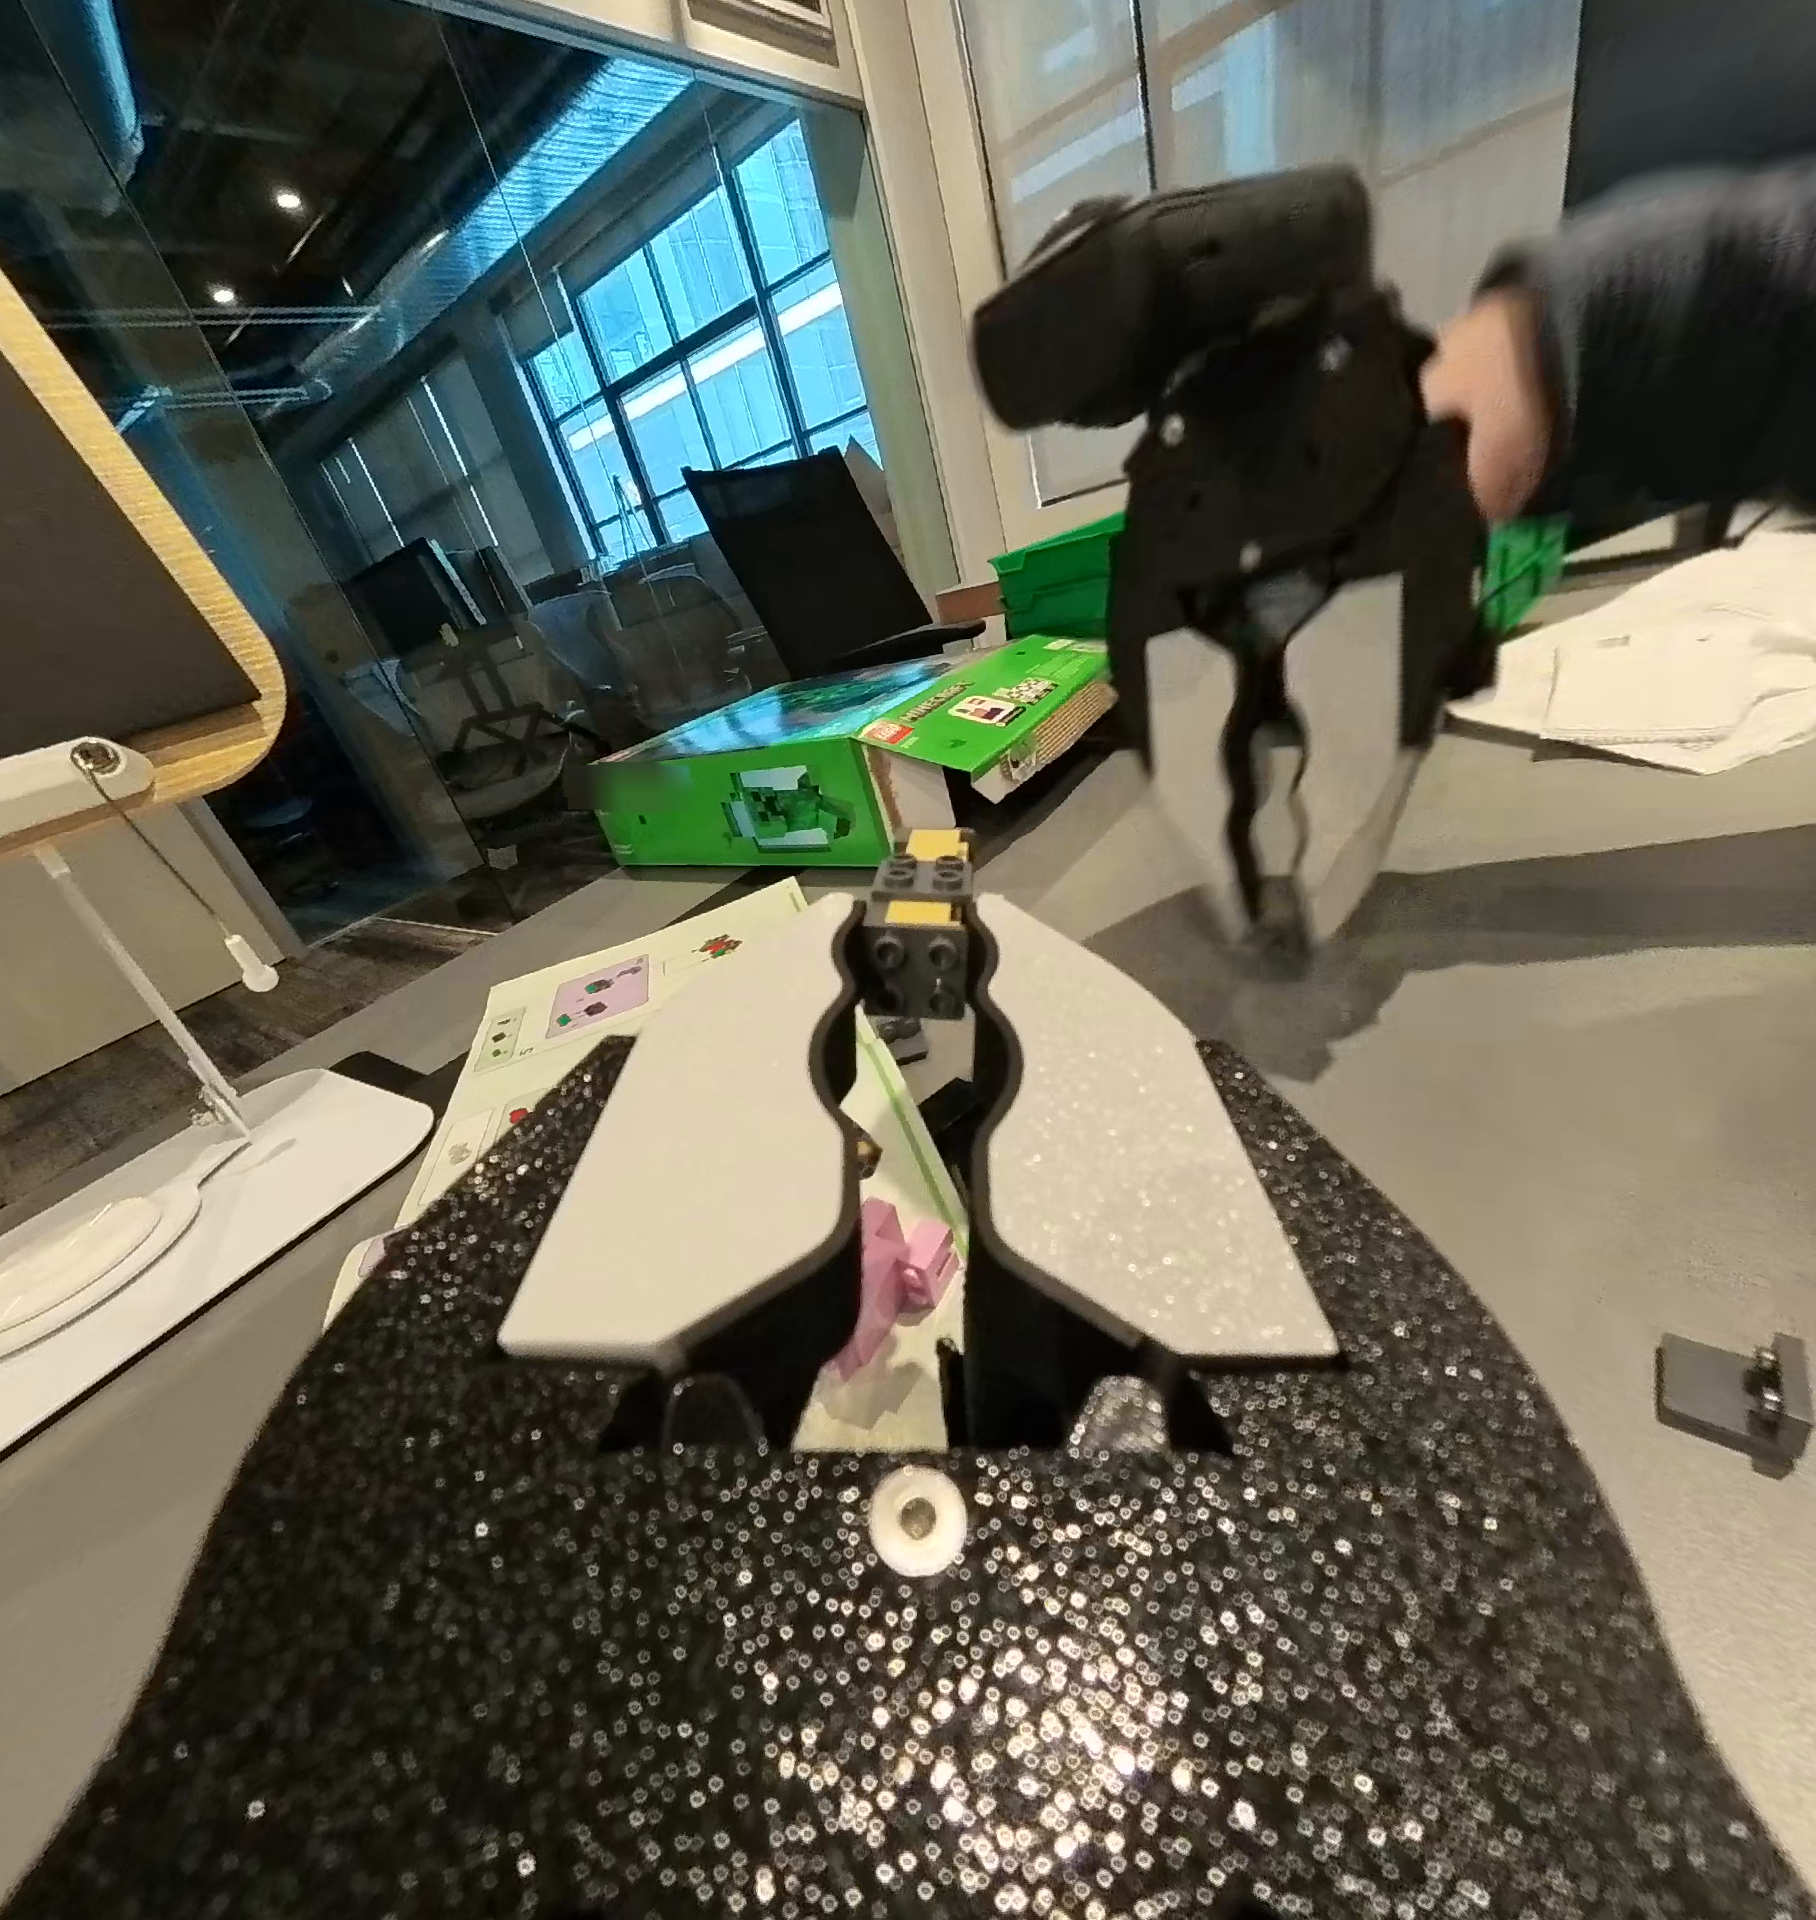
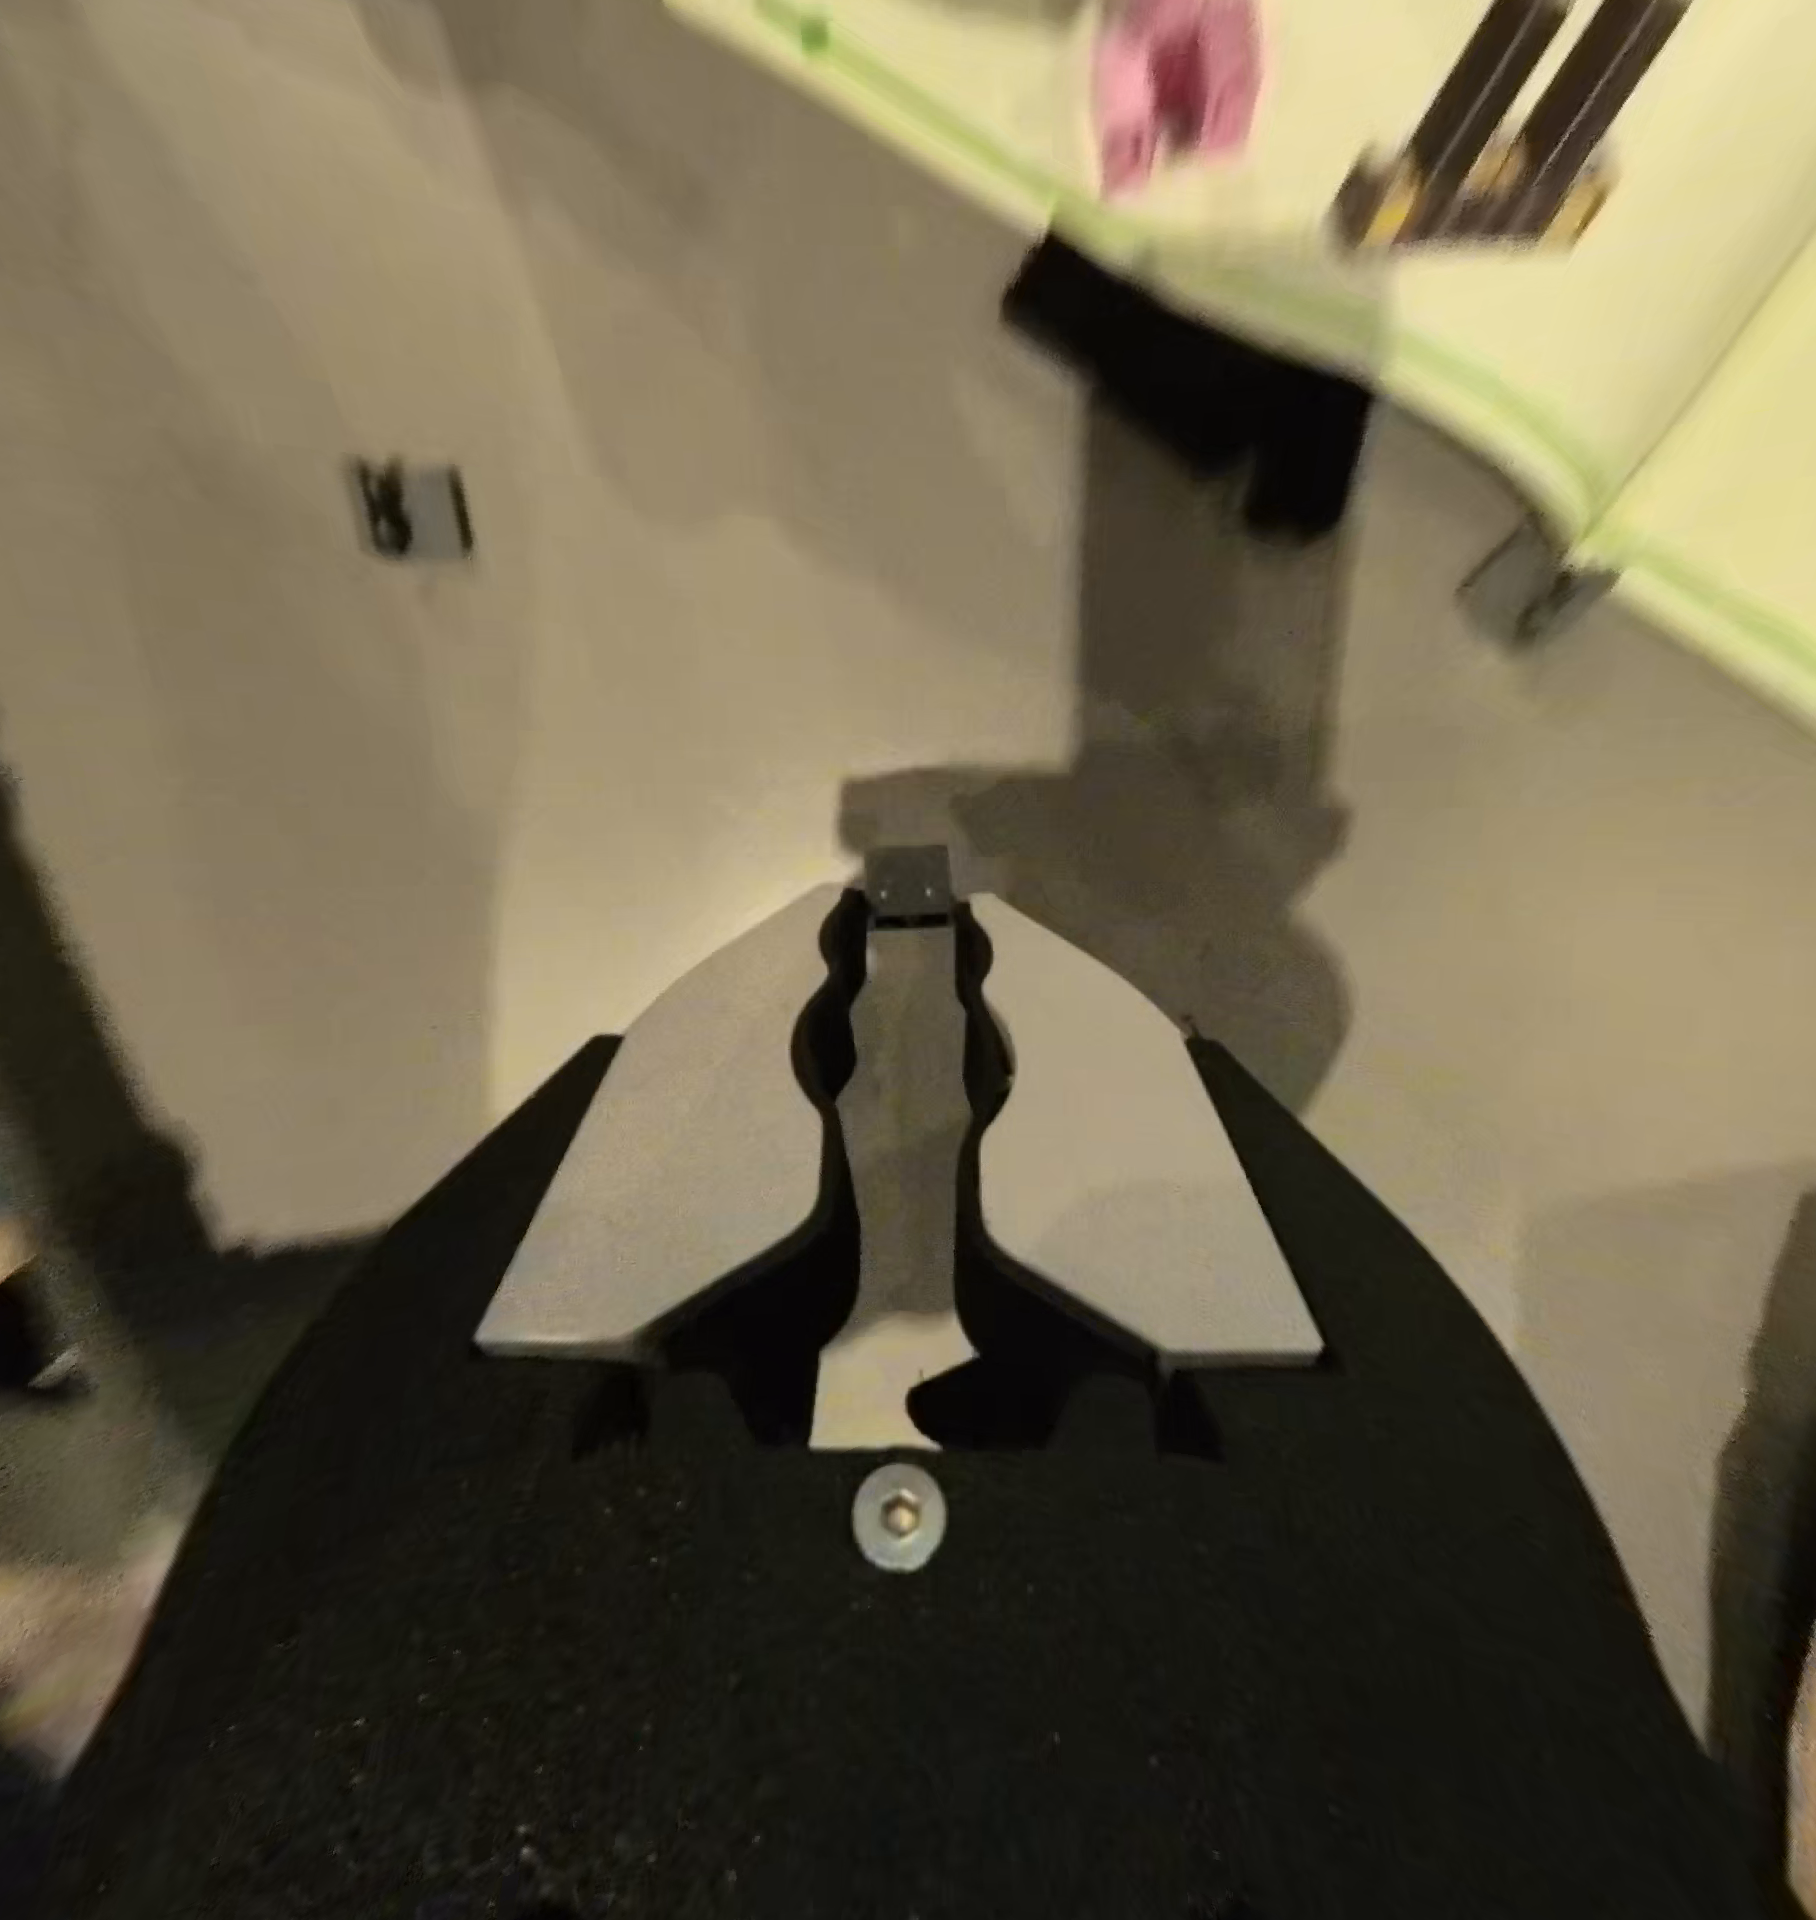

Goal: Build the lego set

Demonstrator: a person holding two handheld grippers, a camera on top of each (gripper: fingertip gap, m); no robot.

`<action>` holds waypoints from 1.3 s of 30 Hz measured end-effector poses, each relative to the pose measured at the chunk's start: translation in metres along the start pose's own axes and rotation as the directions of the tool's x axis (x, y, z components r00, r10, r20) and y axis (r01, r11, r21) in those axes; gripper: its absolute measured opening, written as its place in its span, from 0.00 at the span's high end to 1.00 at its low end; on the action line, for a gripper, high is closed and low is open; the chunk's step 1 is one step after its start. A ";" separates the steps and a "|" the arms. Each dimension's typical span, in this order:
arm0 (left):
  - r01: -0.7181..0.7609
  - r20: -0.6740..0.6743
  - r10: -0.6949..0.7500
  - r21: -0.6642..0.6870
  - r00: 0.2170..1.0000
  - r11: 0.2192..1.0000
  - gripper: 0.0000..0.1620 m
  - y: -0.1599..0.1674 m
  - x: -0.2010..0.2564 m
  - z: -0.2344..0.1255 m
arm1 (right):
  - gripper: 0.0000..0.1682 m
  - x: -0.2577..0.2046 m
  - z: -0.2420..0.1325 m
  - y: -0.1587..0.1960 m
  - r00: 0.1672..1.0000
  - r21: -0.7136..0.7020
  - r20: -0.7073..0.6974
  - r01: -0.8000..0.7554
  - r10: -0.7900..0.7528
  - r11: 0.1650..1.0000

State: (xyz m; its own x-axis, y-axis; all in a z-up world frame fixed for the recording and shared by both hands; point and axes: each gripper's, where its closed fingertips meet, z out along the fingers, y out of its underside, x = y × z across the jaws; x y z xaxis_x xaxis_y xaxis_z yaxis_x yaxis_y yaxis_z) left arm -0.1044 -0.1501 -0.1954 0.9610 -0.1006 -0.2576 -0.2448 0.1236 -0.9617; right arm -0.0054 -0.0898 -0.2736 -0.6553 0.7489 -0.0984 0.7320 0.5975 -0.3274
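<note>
My left gripper (image 1: 919, 925) is shut on a black and yellow lego assembly (image 1: 919, 961) and holds it above the open instruction booklet (image 1: 592, 997). A pink lego piece (image 1: 904, 1257) lies on the booklet under the fingers. My right gripper (image 2: 909, 906) is shut on a small grey lego piece (image 2: 912, 875) just above the grey table. In the left wrist view the right gripper (image 1: 1276, 930) is blurred, to the right, its tips down at the table. The booklet (image 2: 1506, 343) and the pink piece (image 2: 1174, 94) show blurred at the top right of the right wrist view.
A green lego box (image 1: 769, 790) lies at the back of the table, with green trays (image 1: 1055, 582) behind it. White papers (image 1: 1693, 665) lie at the far right. A small grey part (image 1: 1730, 1397) lies on the table at right. A black piece (image 2: 1184, 395) lies by the booklet's edge. There is about 15 cm between the tips of the two grippers.
</note>
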 end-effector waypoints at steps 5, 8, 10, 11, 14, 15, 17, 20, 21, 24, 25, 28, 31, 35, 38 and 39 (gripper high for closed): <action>0.003 0.006 -0.003 0.005 1.000 1.000 0.90 -0.001 -0.001 -0.001 | 0.91 -0.018 -0.029 0.070 0.957 -0.523 0.040 -0.224 0.287 0.822; 0.000 0.008 0.000 0.006 1.000 1.000 0.90 -0.001 -0.001 -0.001 | 0.90 -0.034 -0.035 0.097 0.903 -0.730 0.022 -0.279 0.429 0.624; -0.006 0.013 0.006 0.008 1.000 1.000 0.90 -0.002 -0.002 -0.001 | 0.90 -0.035 -0.034 0.107 0.901 -0.796 -0.008 -0.269 0.434 0.543; -0.009 0.016 0.009 0.008 1.000 1.000 0.90 -0.002 -0.003 -0.001 | 0.90 -0.037 -0.032 0.108 0.896 -0.813 -0.007 -0.263 0.443 0.519; -0.007 0.020 0.007 0.009 1.000 1.000 0.90 -0.002 -0.004 -0.002 | 0.90 -0.037 -0.024 0.109 0.896 -0.842 -0.020 -0.254 0.443 0.475; -0.007 0.020 0.006 0.010 1.000 1.000 0.90 -0.002 -0.004 -0.002 | 0.90 -0.036 -0.023 0.110 0.898 -0.852 -0.035 -0.257 0.439 0.457; -0.008 0.020 0.008 0.010 1.000 1.000 0.90 -0.003 -0.004 -0.002 | 0.90 -0.036 -0.020 0.110 0.894 -0.864 -0.059 -0.268 0.444 0.426; -0.015 0.019 0.014 0.011 1.000 1.000 0.90 -0.003 -0.003 -0.002 | 0.88 -0.033 -0.009 0.103 0.897 -0.842 -0.064 -0.284 0.438 0.458; -0.016 0.019 0.016 0.011 1.000 1.000 0.90 -0.003 -0.003 -0.002 | 0.83 -0.032 -0.007 0.101 0.900 -0.833 -0.069 -0.290 0.431 0.471; -0.018 0.019 0.018 0.010 1.000 1.000 0.90 -0.003 -0.003 -0.002 | 0.74 -0.030 -0.010 0.098 0.901 -0.790 -0.097 -0.328 0.422 0.518; -0.019 0.020 0.019 0.010 1.000 1.000 0.90 -0.003 -0.003 -0.002 | 0.75 -0.029 -0.013 0.095 0.902 -0.747 -0.106 -0.351 0.420 0.565; -0.034 0.021 0.034 0.012 0.999 0.999 0.90 -0.004 -0.002 -0.002 | 0.75 -0.020 -0.021 0.080 0.898 -0.463 -0.140 -0.432 0.417 0.774; -0.061 0.009 0.061 0.009 0.998 0.998 0.90 -0.004 0.003 0.000 | 0.79 -0.009 -0.030 0.070 0.873 -0.032 -0.218 -0.454 0.437 0.890; -0.098 -0.021 0.098 0.003 0.995 0.995 0.90 -0.004 0.012 0.003 | 0.81 -0.021 -0.030 0.079 0.843 0.307 -0.320 -0.340 0.433 0.889; -0.127 -0.040 0.127 -0.004 0.991 0.992 0.90 -0.003 0.019 0.005 | 0.80 -0.029 -0.019 0.093 0.820 0.358 -0.348 -0.332 0.454 0.873; -0.137 -0.044 0.137 -0.006 0.990 0.990 0.90 -0.002 0.020 0.005 | 0.80 -0.031 -0.015 0.095 0.817 0.372 -0.336 -0.341 0.468 0.863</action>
State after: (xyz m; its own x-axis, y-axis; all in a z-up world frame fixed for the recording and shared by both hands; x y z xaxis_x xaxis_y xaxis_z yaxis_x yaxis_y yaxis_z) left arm -0.0838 -0.1472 -0.1977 0.9117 -0.1263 -0.3909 -0.3753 0.1304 -0.9177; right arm 0.0874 -0.0517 -0.2877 -0.1304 0.9881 0.0821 0.7860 0.1535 -0.5989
